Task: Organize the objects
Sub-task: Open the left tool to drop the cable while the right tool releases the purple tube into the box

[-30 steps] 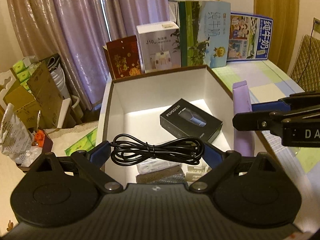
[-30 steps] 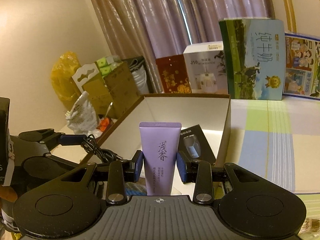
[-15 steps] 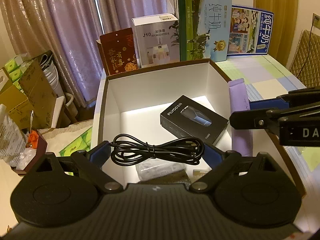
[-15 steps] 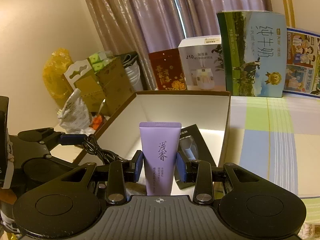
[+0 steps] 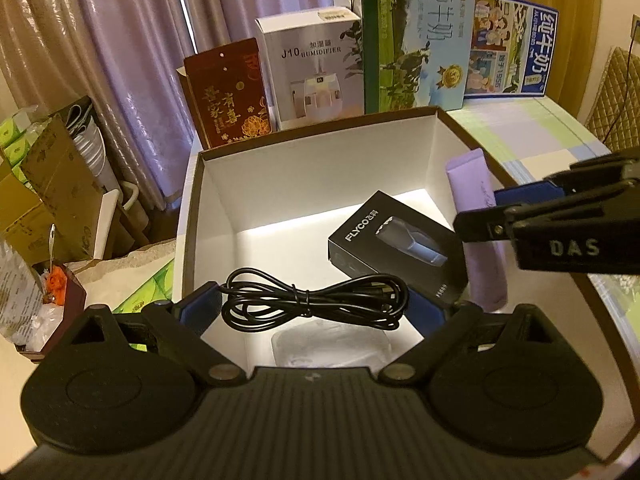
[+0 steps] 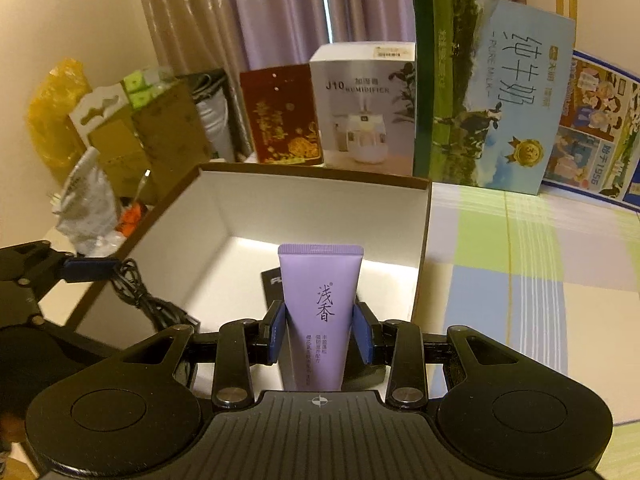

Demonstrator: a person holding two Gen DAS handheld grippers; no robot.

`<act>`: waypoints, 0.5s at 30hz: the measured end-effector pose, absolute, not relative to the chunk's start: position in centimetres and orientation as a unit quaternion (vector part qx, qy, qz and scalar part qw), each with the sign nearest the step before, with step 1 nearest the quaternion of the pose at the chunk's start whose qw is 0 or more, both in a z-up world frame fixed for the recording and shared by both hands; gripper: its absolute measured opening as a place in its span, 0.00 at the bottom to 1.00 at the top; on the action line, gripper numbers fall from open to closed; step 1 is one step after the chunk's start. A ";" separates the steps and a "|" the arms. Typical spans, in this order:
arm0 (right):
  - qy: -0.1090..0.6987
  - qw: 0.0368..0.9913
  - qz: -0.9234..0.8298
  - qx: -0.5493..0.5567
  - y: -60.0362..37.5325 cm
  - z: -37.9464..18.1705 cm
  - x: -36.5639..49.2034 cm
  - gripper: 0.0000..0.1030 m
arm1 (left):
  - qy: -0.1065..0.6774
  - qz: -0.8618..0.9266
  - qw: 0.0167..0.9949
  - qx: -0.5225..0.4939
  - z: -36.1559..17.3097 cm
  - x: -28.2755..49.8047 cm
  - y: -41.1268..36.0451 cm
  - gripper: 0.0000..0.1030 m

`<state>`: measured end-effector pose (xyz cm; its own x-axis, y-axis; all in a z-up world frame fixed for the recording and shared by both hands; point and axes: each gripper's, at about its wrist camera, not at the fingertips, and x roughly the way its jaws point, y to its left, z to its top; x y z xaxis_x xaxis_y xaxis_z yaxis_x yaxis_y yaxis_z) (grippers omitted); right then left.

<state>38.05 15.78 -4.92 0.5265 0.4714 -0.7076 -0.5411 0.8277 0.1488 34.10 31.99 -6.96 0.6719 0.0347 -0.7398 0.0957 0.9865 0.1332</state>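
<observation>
Between the blue pads of the left gripper hangs a bundled black cable, tied at its middle, its 2 looped ends pressed by the pads on either side. Just ahead of and below that gripper sits the open brown cardboard box with white inner walls, and the cable hovers over its near end. Farther forward and to the right inside it, a black rectangular carton printed FLYCO lies flat on the floor; a pale wrapped packet lies right under the cable.

Off to the right, the right gripper is clamped on a lilac plastic tube with dark characters, which stands upright, flat crimped end up, over the box's near right part. Beyond the box's far wall, well ahead of both grippers, stand a dark red gilt packet, a white humidifier carton and 2 printed milk cartons, 1 tall green and blue, 1 lower with a blue border.
</observation>
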 end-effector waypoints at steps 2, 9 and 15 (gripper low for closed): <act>0.392 0.873 0.287 -0.046 16.2 -5.3 38.8 0.33 | 0.409 -0.019 0.909 0.082 -7.3 34.7 32.0 0.92; 0.380 0.878 0.292 -0.016 16.2 -5.2 40.7 0.40 | 0.419 -0.021 0.904 0.085 -8.2 36.4 32.0 0.92; 0.381 0.873 0.304 -0.005 15.4 -5.0 40.6 0.52 | 0.425 -0.022 0.901 0.090 -8.8 37.1 32.1 0.92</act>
